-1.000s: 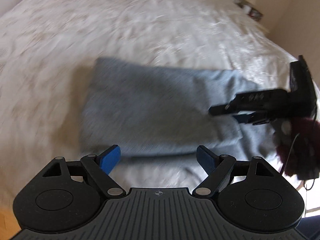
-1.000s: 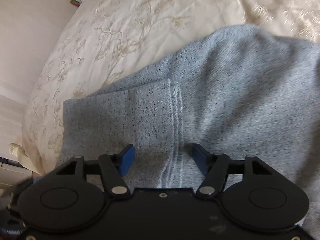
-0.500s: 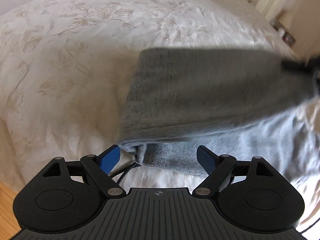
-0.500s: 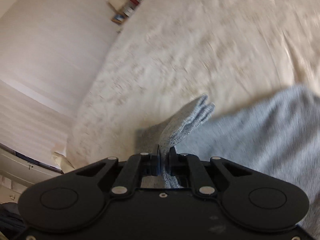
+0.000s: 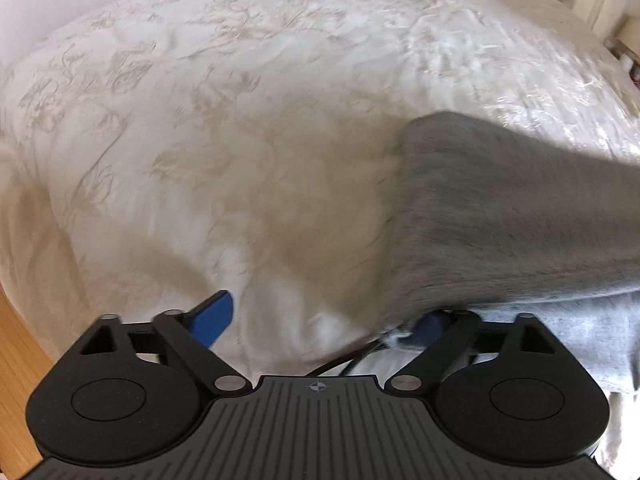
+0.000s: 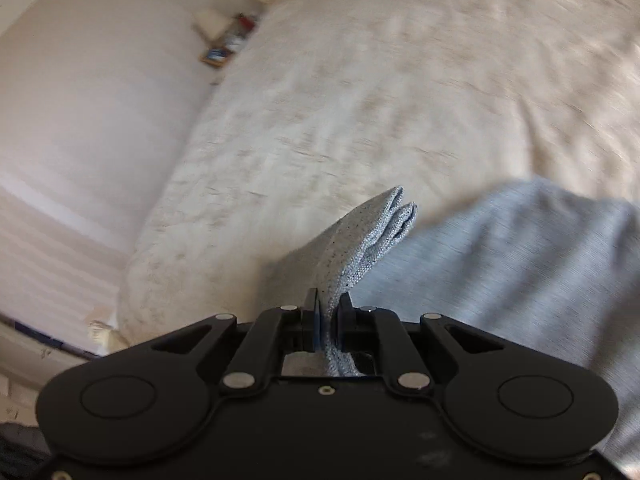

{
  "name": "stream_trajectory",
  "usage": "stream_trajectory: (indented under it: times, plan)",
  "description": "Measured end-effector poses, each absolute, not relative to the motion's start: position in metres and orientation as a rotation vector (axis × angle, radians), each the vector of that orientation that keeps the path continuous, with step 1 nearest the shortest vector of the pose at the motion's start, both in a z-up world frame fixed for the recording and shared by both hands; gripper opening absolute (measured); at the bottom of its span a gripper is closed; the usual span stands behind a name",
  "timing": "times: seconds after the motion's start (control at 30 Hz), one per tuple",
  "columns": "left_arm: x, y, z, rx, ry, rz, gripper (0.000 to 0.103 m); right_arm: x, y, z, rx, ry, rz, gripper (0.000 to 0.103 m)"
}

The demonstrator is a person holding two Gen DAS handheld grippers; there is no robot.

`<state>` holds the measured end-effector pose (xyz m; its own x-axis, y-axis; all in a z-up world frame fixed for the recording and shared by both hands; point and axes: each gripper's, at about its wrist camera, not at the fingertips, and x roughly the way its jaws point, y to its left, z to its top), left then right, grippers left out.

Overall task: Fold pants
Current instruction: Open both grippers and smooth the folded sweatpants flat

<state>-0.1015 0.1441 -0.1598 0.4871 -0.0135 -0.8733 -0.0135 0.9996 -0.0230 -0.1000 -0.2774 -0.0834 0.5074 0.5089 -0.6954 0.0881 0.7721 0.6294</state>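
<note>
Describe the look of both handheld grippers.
Both match: the left gripper and right gripper have black bodies with round disc-shaped hubs, black linkage bars with silver pivot pins, and blue pads on the jaws. The left's body is ribbed with a small crosshair mark.

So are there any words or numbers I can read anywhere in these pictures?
None can be read.
The left gripper body bears only a small crosshair mark, no letters.
The things on the small shelf by the wall are too blurred to read.
The grey pants, the bedspread and the right gripper show no writing.
</note>
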Motion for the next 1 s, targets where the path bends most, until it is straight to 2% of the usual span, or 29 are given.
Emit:
stream_trajectory:
  times: [0.27, 0.43, 0.63, 0.73, 0.77, 0.9, 1.0]
  plan:
    - [-0.114, 0.133, -0.154, 0.139, 1.068, -0.082, 0.097, -0.117, -0.281, -0.144, 0.616, 1.143, 0.151, 0.009]
    - [-0.129, 0.130, -0.140, 0.279, 1.063, -0.125, 0.096, -0.116, -0.274, -0.138, 0.549, 1.105, 0.157, 0.009]
    - [-0.132, 0.121, -0.090, 0.244, 0.925, -0.215, 0.096, -0.106, -0.266, -0.129, 0.431, 1.055, 0.153, 0.010]
    - [-0.109, 0.104, -0.087, 0.199, 0.917, -0.263, 0.096, -0.099, -0.267, -0.153, 0.442, 1.154, 0.103, 0.015]
    - [-0.099, 0.097, -0.089, 0.188, 0.920, -0.272, 0.096, -0.100, -0.267, -0.157, 0.437, 1.172, 0.086, 0.020]
    - [-0.067, 0.068, -0.107, 0.200, 0.930, -0.339, 0.096, -0.106, -0.276, -0.150, 0.461, 1.143, 0.044, 0.031]
    - [-0.045, 0.052, -0.146, 0.285, 1.078, -0.346, 0.096, -0.109, -0.285, -0.142, 0.475, 1.115, 0.006, 0.032]
